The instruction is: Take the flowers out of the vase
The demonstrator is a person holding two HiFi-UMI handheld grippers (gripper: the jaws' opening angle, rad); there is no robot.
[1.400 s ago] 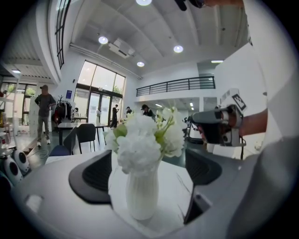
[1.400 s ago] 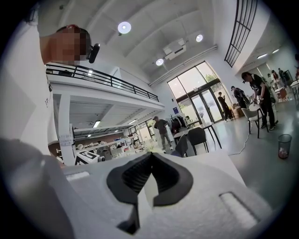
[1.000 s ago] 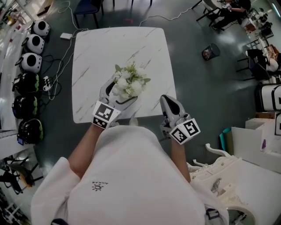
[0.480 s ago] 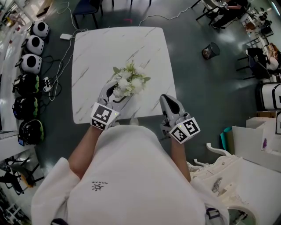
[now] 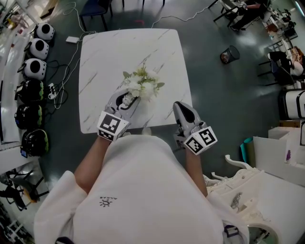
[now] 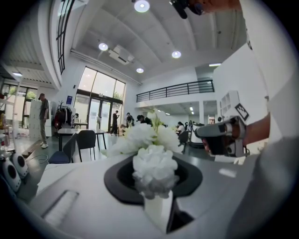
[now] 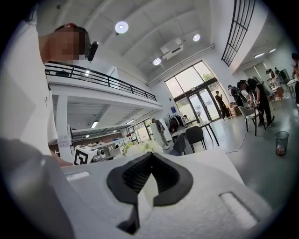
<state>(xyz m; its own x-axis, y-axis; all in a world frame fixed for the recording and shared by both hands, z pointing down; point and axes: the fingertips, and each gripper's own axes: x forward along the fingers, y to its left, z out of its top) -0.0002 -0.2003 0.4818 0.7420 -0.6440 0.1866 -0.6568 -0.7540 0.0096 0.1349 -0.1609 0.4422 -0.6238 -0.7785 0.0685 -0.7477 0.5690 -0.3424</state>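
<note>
A bunch of white flowers with green leaves (image 5: 142, 86) stands near the middle of the white marble table (image 5: 105, 52). The blooms hide the vase from above. My left gripper (image 5: 127, 98) reaches into the bunch's near side. Its jaws have just been closing and now pinch a white bloom (image 6: 154, 169), with the other blooms (image 6: 145, 136) behind it. My right gripper (image 5: 180, 107) hovers level over the table's near right edge. It is shut with nothing in it, and its jaws (image 7: 150, 158) meet in the right gripper view.
Several round helmets (image 5: 33, 66) and cables lie on the floor left of the table. A small bin (image 5: 228, 55) stands to the right, a chair (image 5: 95, 7) beyond the far edge. White furniture (image 5: 267, 190) crowds the lower right.
The left gripper's jaws went from wide around the flowers to pinched on them. The bunch shifted slightly away from me. The right gripper kept still.
</note>
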